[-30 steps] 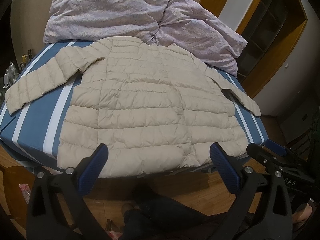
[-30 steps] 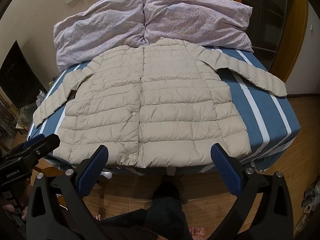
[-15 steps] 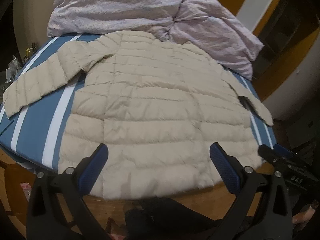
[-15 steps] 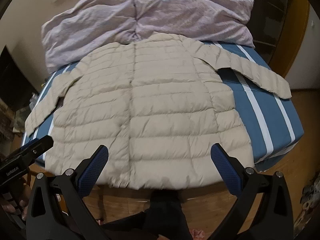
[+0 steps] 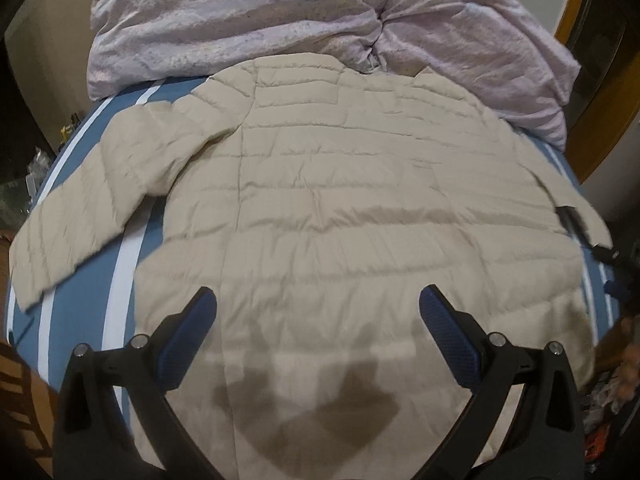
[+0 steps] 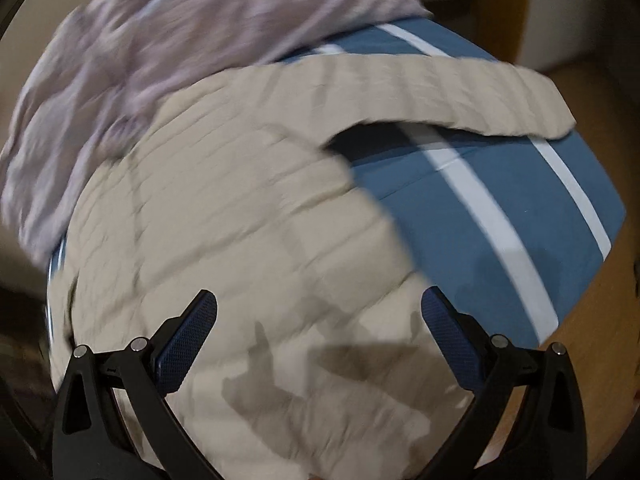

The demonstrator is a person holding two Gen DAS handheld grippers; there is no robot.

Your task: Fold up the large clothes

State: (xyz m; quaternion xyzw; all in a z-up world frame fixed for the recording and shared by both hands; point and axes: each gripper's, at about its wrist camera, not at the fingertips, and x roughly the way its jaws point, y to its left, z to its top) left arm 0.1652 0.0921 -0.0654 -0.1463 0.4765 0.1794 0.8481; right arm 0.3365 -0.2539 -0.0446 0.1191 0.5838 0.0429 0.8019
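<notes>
A beige quilted puffer jacket (image 5: 360, 208) lies spread flat on the bed, both sleeves stretched out sideways. My left gripper (image 5: 318, 312) hovers open just above the jacket's lower body, casting a shadow on the hem. In the blurred right wrist view the same jacket (image 6: 224, 224) fills the left and middle, with its right sleeve (image 6: 440, 84) reaching out over the blue sheet. My right gripper (image 6: 320, 314) is open above the jacket's lower right part, nothing between its fingers.
The bed has a blue sheet with white stripes (image 5: 100, 292) (image 6: 500, 208). A crumpled lilac duvet (image 5: 280, 12) (image 6: 160, 40) is heaped at the head end, touching the jacket's collar. Wooden floor (image 6: 592, 320) lies beyond the bed's right edge.
Both grippers have moved forward and down over the jacket, from beyond the bed's foot edge to above the hem. The right one has also swung rightward, towards the right sleeve.
</notes>
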